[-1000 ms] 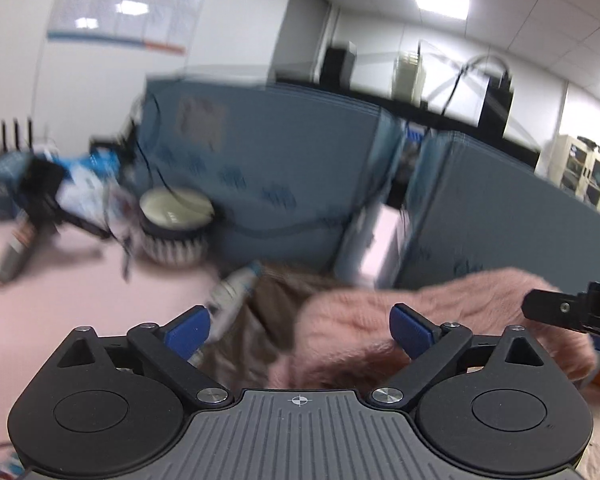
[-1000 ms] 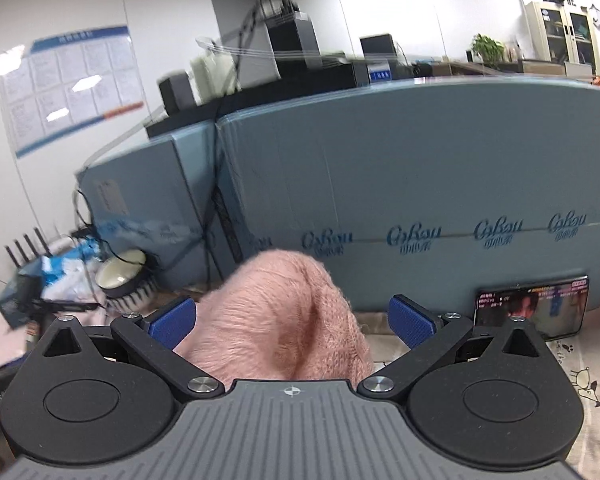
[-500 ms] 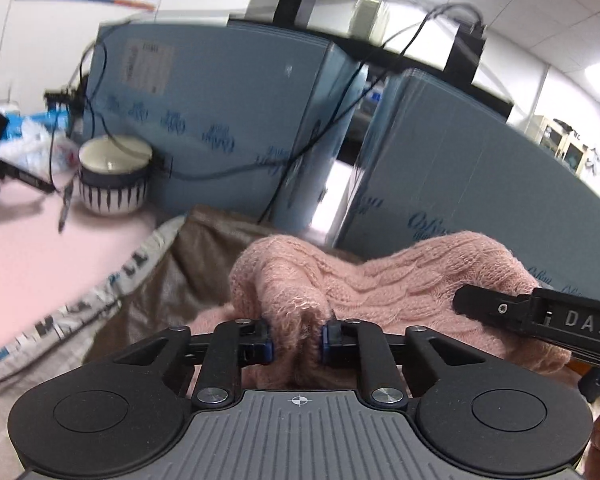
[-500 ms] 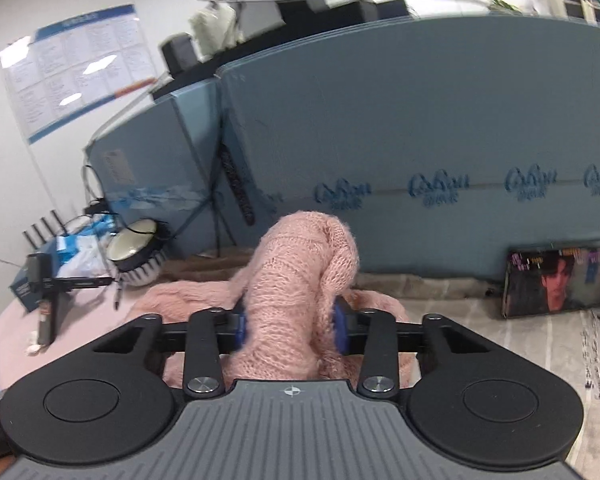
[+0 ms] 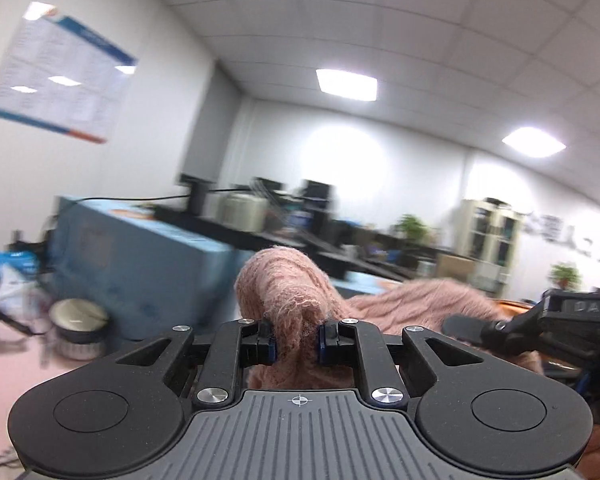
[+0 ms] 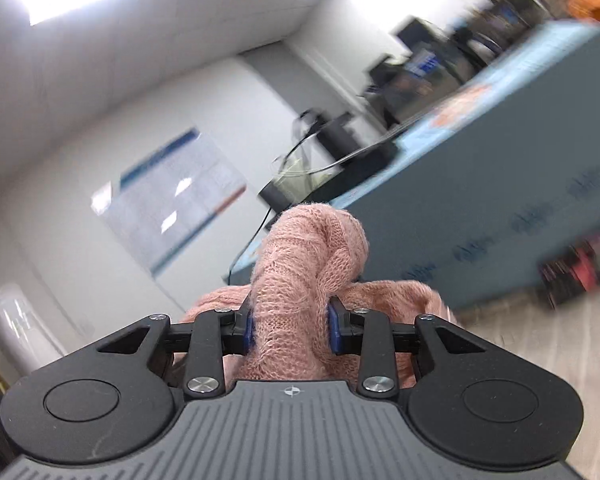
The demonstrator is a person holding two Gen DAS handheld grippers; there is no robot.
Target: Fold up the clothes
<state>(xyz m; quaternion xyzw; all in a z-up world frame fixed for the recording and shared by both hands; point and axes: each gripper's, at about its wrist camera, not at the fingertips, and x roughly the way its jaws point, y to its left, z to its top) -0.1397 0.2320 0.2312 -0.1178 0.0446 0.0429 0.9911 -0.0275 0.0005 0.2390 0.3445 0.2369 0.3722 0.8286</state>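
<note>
Pink knit sweater [image 5: 288,292] bunched, clamped by left gripper [image 5: 294,340] and right gripper [image 6: 291,330]

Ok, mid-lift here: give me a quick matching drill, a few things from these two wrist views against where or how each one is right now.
Things:
1. left gripper
2. pink knit sweater
3. striped bowl
4. wall chart

States:
A. sits on the pink surface, by the blue panel
B. hangs on the white wall, blue band along its top
C. shut on a bunched fold of knit
D. pinched at two spots, one by each gripper

Pairs: 1-C, 2-D, 3-A, 4-B

The right gripper is clamped on the sweater too.
</note>
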